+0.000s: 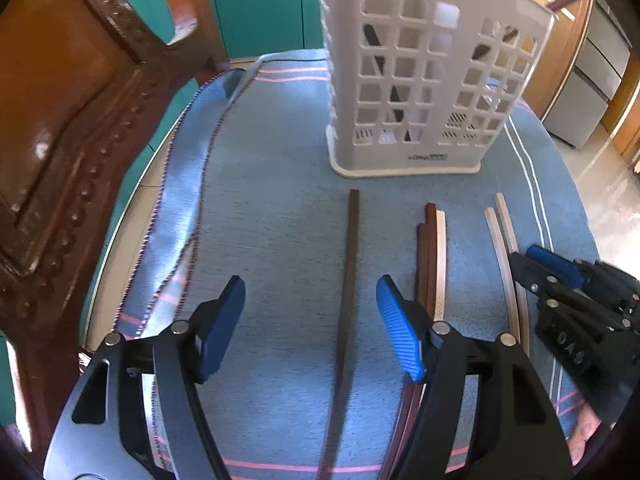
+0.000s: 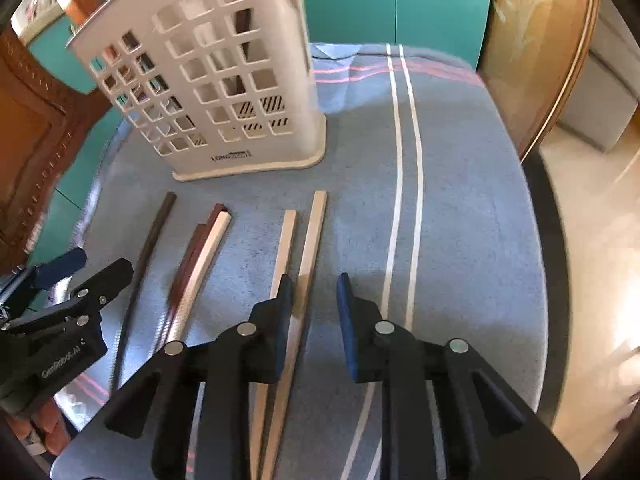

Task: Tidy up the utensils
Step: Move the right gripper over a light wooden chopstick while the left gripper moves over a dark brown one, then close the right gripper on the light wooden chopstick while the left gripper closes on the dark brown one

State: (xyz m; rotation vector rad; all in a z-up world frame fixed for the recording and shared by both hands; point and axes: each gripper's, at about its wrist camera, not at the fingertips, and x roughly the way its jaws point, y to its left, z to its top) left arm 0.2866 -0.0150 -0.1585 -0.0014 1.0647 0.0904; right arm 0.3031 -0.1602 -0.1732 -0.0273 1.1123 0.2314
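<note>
A white lattice utensil holder [image 1: 424, 80] stands on a blue cloth, with dark and white sticks inside; it also shows in the right wrist view [image 2: 224, 80]. Chopsticks lie in front of it: one dark chopstick [image 1: 348, 280], a brown and cream group [image 1: 434, 256], and a pale pair [image 1: 504, 240]. My left gripper [image 1: 310, 316] is open, its jaws either side of the dark chopstick, above it. My right gripper [image 2: 314, 312] is open above the pale pair [image 2: 304, 260], one pale chopstick between its fingers. The dark chopstick [image 2: 150, 248] lies to their left.
The blue striped cloth [image 1: 260, 200] covers a small round table [image 2: 480, 200]. A carved wooden chair [image 1: 68, 120] stands close at the left. Teal wall behind. A wooden door and grey cabinets [image 1: 592, 80] are at the right, beyond the table's edge.
</note>
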